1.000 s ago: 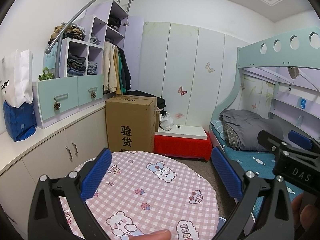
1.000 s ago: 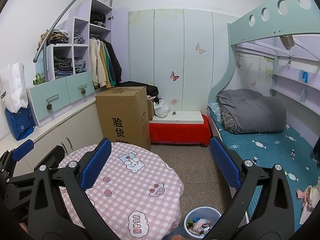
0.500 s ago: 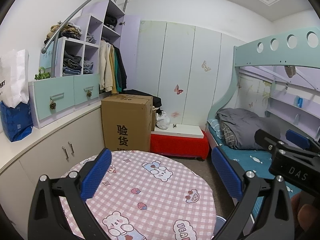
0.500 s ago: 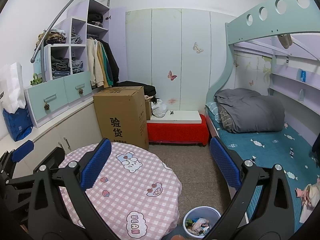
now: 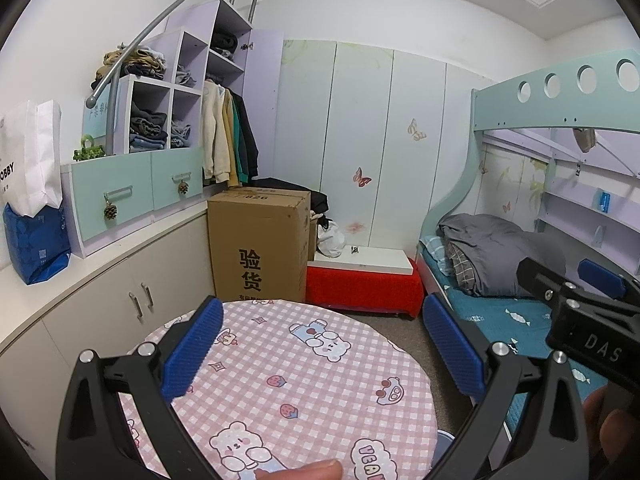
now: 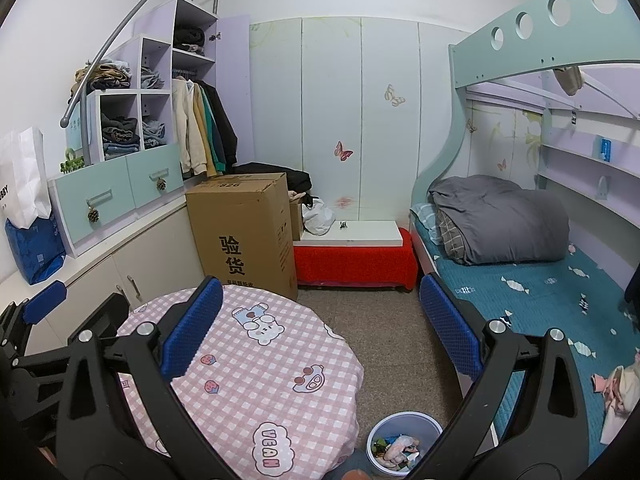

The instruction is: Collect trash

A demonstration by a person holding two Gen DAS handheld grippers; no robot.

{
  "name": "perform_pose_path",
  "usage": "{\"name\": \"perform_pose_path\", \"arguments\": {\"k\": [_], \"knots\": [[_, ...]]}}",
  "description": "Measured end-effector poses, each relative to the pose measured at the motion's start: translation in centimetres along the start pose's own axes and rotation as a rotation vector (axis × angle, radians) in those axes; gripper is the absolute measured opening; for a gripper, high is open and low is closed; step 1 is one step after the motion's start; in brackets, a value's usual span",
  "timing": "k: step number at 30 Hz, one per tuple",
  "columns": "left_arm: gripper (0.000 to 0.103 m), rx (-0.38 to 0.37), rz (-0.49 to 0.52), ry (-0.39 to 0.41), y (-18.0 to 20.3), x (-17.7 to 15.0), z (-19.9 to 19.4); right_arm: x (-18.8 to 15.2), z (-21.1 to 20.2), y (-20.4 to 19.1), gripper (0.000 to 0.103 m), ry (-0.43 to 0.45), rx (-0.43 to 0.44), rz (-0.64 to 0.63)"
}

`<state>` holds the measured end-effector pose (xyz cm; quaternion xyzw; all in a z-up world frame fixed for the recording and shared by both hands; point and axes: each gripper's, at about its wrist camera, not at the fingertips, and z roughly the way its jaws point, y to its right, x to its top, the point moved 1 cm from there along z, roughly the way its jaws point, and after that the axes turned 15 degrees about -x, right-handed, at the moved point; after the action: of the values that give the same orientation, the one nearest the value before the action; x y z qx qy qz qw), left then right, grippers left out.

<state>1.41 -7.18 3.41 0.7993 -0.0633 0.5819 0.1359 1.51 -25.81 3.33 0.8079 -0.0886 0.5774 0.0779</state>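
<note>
A pale blue trash bin [image 6: 404,442] with crumpled wrappers inside stands on the floor between the round table [image 6: 256,364] and the bed; its rim just shows in the left wrist view [image 5: 445,438]. My left gripper [image 5: 324,344] is open and empty above the pink checked tablecloth [image 5: 288,380]. My right gripper [image 6: 320,320] is open and empty, held above the table's right edge and the floor. The right gripper also shows at the right in the left wrist view [image 5: 592,320]. No loose trash shows on the table.
A tall cardboard box [image 6: 244,232] stands behind the table. A red-covered low bench [image 6: 352,260] sits against the wall. The bunk bed [image 6: 520,288] with a grey duvet runs along the right; pink-white cloth [image 6: 616,396] lies on it. Cabinets [image 5: 120,292] line the left.
Both grippers have risen and tilted slightly, so the table and bin sit lower in view. Both stay open and empty.
</note>
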Motion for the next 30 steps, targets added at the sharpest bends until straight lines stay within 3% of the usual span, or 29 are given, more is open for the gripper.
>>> {"name": "perform_pose_path", "arguments": {"k": [30], "knots": [[0.098,-0.005,0.019,0.020,0.14,0.40,-0.23,0.11,0.05,0.58,0.097,-0.001,-0.004,0.008]]}}
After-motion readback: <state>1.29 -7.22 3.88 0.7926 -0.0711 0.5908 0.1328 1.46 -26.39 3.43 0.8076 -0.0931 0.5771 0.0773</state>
